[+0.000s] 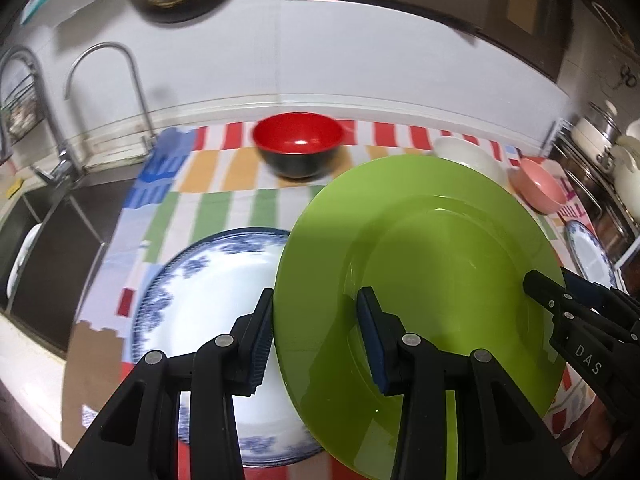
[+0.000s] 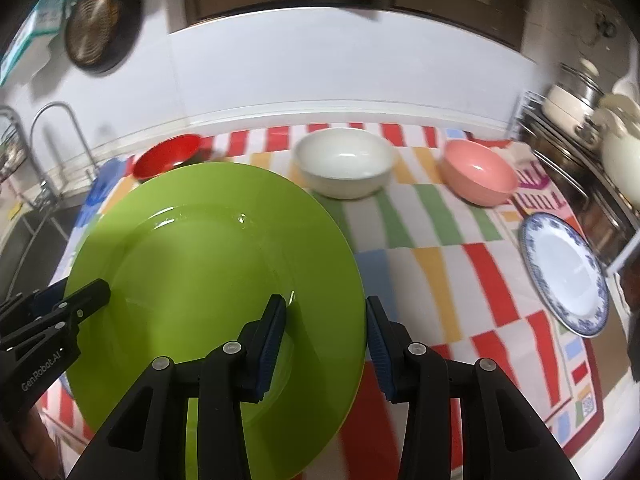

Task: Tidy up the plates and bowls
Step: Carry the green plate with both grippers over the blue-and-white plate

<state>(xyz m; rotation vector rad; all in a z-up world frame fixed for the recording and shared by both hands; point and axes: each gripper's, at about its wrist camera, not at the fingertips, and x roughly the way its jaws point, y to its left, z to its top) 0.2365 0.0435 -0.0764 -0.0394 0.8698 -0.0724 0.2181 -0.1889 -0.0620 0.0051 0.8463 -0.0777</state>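
Kitchen counter space runs from a sink (image 1: 48,240) with curved taps on one side to a rack of pots (image 2: 580,120) on the other, and a striped cloth (image 2: 432,216) in red, green and orange covers the worktop between them.

Both tools carry one green plate (image 1: 432,264) above the cloth. The left gripper (image 1: 316,336) pinches the plate's left rim, one pad under the edge and one on the upper face. The right gripper (image 2: 326,340) does the same on the opposite rim, its outer finger (image 2: 380,344) outside the edge. A two-sided hold suits a wide, slick plate: it probably stays level and cannot swing.

Just below and left of the left gripper lies a blue-patterned plate (image 1: 208,288), partly under the green one. That looks like the likely stacking spot, though this is a guess.

Ahead of the tools stand a red bowl (image 1: 298,148), a white bowl (image 2: 344,162) and a pink bowl (image 2: 480,172), all apart from the plate. A second blue-rimmed plate (image 2: 564,272) lies to the right of the right gripper, near the cloth's edge. Open cloth ahead of the right gripper gives free room; the sink's drop bounds the left.
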